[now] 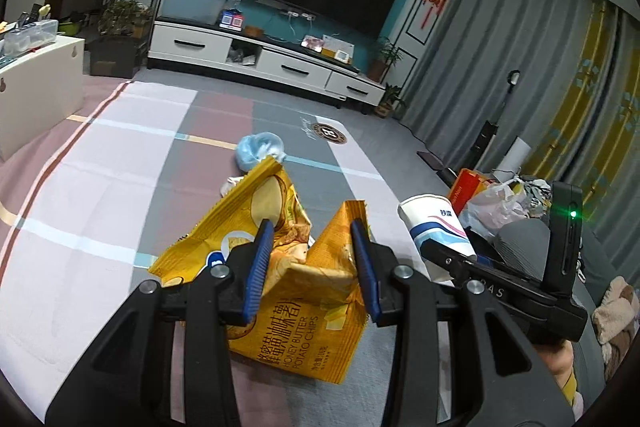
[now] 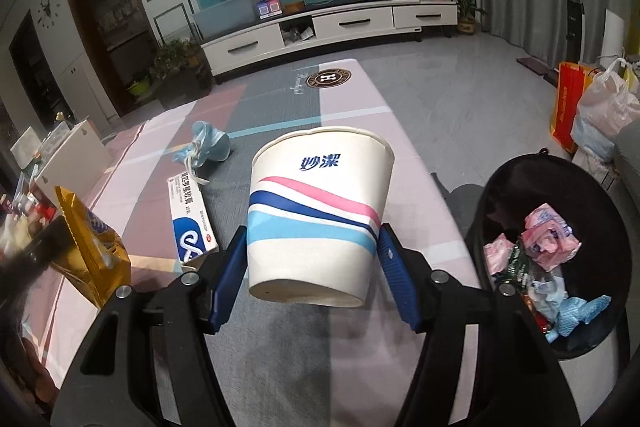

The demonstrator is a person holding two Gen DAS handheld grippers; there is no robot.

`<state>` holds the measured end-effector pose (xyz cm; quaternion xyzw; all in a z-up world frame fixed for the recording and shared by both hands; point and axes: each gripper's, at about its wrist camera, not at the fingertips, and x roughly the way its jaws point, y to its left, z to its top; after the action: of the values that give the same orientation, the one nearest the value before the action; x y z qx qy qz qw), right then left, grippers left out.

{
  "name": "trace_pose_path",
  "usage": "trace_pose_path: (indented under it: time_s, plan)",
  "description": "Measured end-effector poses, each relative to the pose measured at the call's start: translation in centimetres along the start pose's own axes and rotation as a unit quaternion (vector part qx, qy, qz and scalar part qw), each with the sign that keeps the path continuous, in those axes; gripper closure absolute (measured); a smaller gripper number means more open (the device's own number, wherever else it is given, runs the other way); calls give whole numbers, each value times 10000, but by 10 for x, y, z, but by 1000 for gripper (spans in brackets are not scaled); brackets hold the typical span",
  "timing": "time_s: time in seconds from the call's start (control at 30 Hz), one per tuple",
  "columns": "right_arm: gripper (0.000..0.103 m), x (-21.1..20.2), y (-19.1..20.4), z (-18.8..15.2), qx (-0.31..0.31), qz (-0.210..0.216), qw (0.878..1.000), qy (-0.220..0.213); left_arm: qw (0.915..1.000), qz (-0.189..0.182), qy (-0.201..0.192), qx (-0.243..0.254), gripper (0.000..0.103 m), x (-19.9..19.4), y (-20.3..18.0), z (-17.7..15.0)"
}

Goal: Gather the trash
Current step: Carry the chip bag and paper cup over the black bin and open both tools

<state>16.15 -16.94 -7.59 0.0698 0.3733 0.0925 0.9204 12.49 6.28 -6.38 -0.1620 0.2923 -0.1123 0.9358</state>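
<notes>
2 grippers loaded — left gripper pinches chip bag, right gripper grips paper cup.

Lower part of the chip bag hidden behind the left gripper, whose arms run off the bottom edge. In the right wrist view, same bag partly covered by a dark blurred bar at the left edge. Right gripper seen only side-on in the left wrist view, fingertips hidden behind the paper cup. Base of the cup screening the tablecloth beneath. Trash bin cut off at the right edge, far wall too dark to read. Small print on the medicine box too fine to make out. Blue crumpled mask half hidden behind the bag's torn top.
</notes>
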Motion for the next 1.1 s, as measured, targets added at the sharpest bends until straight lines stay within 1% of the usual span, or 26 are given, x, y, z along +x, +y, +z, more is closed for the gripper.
trace_pose_path:
  time_s: [0.2, 0.23, 0.3, 0.47, 0.6, 0.77, 0.87, 1.1]
  plan:
    - [39, -13, -21, -1, 130, -56, 9999, -53, 9995, -242, 157, 110, 63, 6, -12, -7]
    - [39, -16, -25, -1, 157, -57, 9998, -78, 9991, -360, 219, 110, 63, 8, -16, -8]
    - [39, -23, -33, -1, 217, -47, 9997, -118, 9985, -449, 278, 143, 63, 9, -22, -10]
    - [39, -33, -52, 4, 494, 21, 9985, -235, 9970, -606, 350, 345, 63, 13, -50, -9]
    - [39, -38, -67, 7, 688, -3, 9971, -332, 9952, -747, 372, 504, 63, 20, -77, -4]
    - [39, -47, -91, 9, 990, 13, 9943, -395, 9928, -886, 342, 731, 63, 28, -108, 2]
    - [38, -53, -105, 9, 1121, -71, 9926, -454, 9912, -980, 352, 820, 63, 36, -126, 7]
    - [38, -71, -138, 7, 1368, -420, 9877, -623, 9867, -1230, 387, 991, 63, 57, -168, 15]
